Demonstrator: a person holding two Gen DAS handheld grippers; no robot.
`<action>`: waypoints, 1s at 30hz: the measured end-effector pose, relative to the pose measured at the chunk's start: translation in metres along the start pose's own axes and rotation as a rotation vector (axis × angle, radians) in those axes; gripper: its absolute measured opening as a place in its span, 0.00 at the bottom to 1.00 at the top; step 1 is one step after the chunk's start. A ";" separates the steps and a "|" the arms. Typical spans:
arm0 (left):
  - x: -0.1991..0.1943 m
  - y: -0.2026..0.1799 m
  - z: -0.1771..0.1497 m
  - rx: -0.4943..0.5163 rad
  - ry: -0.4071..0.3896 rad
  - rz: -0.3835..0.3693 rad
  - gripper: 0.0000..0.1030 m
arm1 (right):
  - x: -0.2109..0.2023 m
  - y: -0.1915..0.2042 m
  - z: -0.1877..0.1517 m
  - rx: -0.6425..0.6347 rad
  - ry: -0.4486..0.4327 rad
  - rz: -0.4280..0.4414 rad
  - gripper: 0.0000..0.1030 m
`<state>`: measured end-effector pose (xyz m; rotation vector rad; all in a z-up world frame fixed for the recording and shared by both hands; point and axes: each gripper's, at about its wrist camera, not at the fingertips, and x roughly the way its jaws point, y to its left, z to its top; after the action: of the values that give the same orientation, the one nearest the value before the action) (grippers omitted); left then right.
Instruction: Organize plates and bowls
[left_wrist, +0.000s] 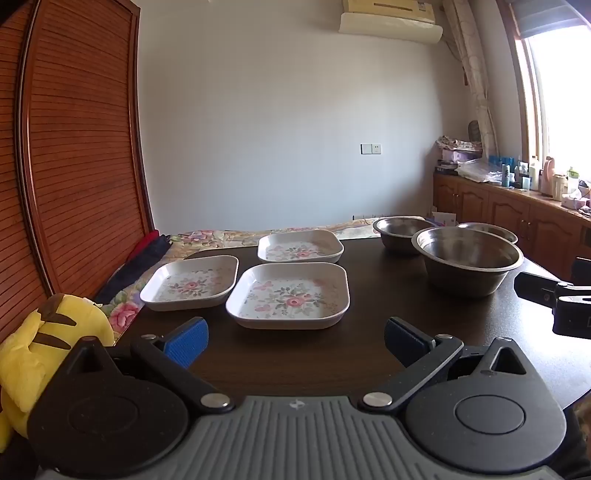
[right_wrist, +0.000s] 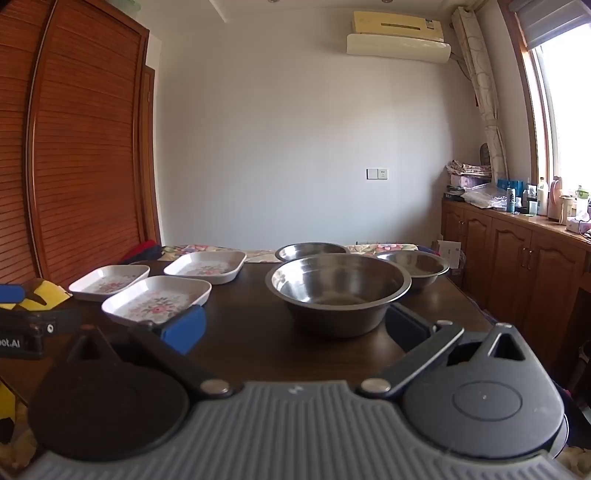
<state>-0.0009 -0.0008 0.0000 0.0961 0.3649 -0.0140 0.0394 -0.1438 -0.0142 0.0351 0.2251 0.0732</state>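
Note:
Three white square plates with flower prints lie apart on the dark table (left_wrist: 388, 295): a near one (left_wrist: 288, 295), a left one (left_wrist: 190, 282) and a far one (left_wrist: 300, 246). Three steel bowls stand to the right: a large near bowl (left_wrist: 468, 260), a far bowl (left_wrist: 402, 232) and another behind (left_wrist: 487, 230). My left gripper (left_wrist: 295, 341) is open, just short of the near plate. My right gripper (right_wrist: 295, 328) is open in front of the large bowl (right_wrist: 338, 291); the near plate (right_wrist: 157, 301) lies just beyond its left finger.
A yellow plush toy (left_wrist: 44, 354) sits at the table's left edge beside a wooden louvred wardrobe (left_wrist: 81, 166). Floral bedding (left_wrist: 221, 236) lies beyond the table. A wooden cabinet (right_wrist: 517, 258) with bottles stands along the right wall under the window.

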 end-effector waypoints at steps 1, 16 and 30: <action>0.000 0.000 0.000 0.000 0.000 0.001 1.00 | 0.000 0.000 0.000 0.000 0.001 0.000 1.00; 0.001 -0.001 0.000 -0.003 0.004 -0.002 1.00 | -0.001 -0.001 0.000 0.002 -0.001 -0.005 1.00; 0.001 -0.001 0.000 -0.004 0.003 -0.003 1.00 | 0.000 -0.004 -0.002 0.003 -0.001 -0.002 1.00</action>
<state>0.0004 -0.0020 -0.0005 0.0917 0.3682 -0.0165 0.0392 -0.1473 -0.0161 0.0376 0.2242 0.0704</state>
